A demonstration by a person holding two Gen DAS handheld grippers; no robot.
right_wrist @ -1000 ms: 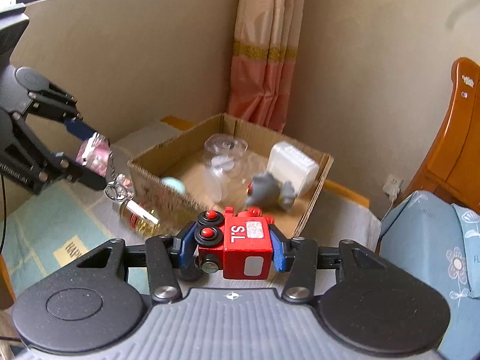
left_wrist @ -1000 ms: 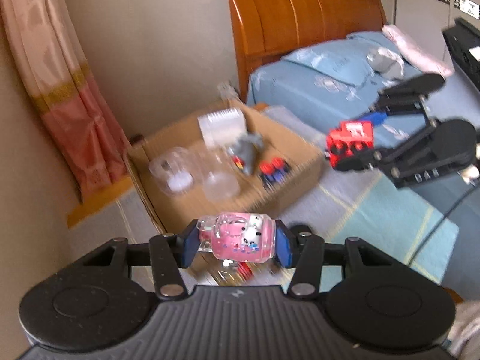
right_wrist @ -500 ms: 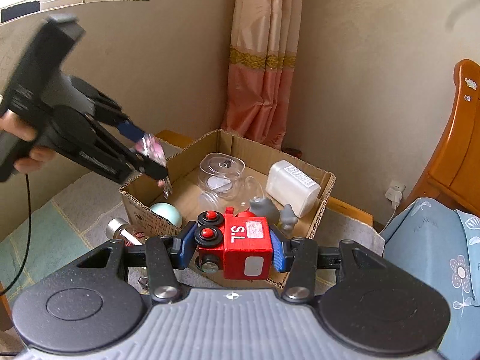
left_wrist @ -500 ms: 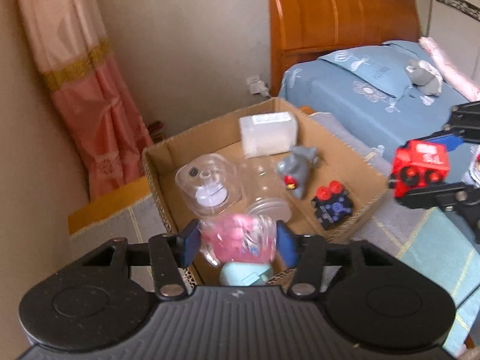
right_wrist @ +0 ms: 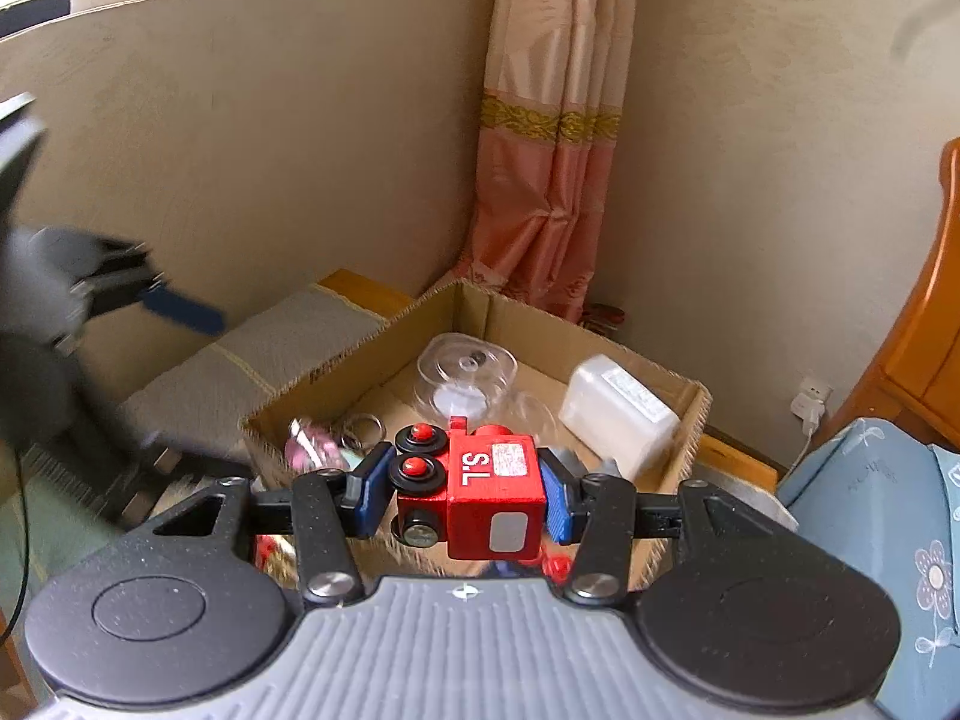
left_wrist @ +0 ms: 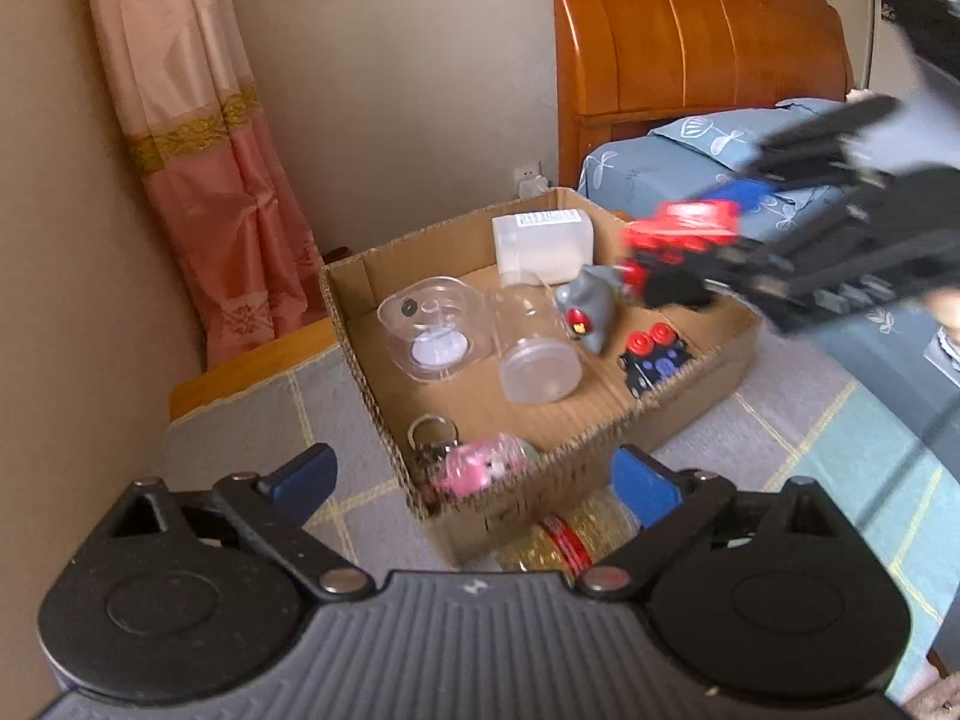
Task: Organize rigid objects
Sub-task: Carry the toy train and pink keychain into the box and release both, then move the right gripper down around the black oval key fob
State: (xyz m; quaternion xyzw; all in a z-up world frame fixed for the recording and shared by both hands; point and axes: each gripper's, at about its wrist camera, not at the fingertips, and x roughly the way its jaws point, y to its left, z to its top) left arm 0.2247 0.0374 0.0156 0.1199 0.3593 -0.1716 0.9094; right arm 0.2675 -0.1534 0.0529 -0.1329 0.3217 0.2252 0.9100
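A pink keychain toy with metal rings lies in the near corner of the cardboard box. Above it, my left gripper has its jaws opening wide, and the blue pads touch nothing. My right gripper is shut on a red toy train marked "S.L", held over the box's near edge. The left wrist view shows the train blurred, above the box's far right corner. The left gripper's blue finger shows blurred at the left of the right wrist view.
In the box are a clear round container, a clear jar, a white case, a grey toy and a black toy with red wheels. A gold bottle lies outside the box. A wooden headboard and a blue bed stand to the right.
My left gripper carried the pink keychain over the box, opened and dropped it into the near corner. My right gripper moved the red train closer over the box.
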